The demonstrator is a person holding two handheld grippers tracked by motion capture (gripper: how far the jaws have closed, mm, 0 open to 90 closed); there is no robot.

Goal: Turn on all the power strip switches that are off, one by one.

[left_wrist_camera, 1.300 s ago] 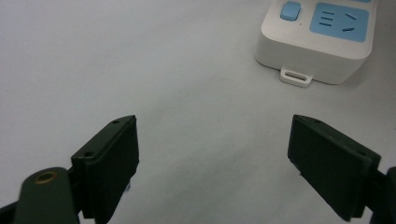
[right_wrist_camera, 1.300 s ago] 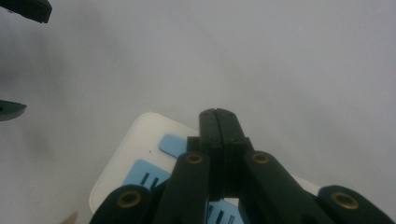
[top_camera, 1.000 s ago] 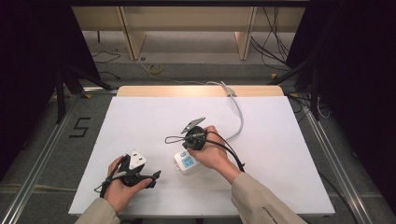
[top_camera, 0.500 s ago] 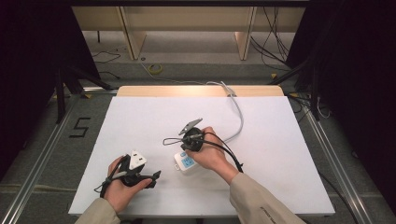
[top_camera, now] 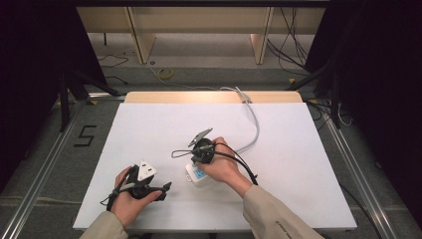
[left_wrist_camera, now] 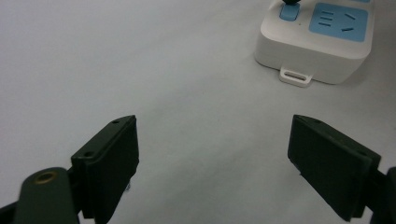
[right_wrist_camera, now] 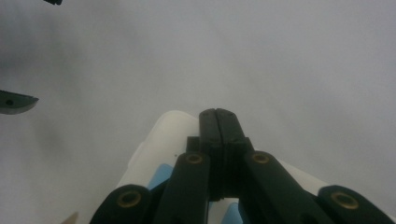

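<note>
While the left gripper lies released on bare table, the right gripper's clenched fingers press the power strip.

White power strip, blue sockets

You can read one mark: numeral "5", black, on the grey floor left of the table.

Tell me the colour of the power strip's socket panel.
Light blue on a white power strip, clearest in the left gripper view.
</note>
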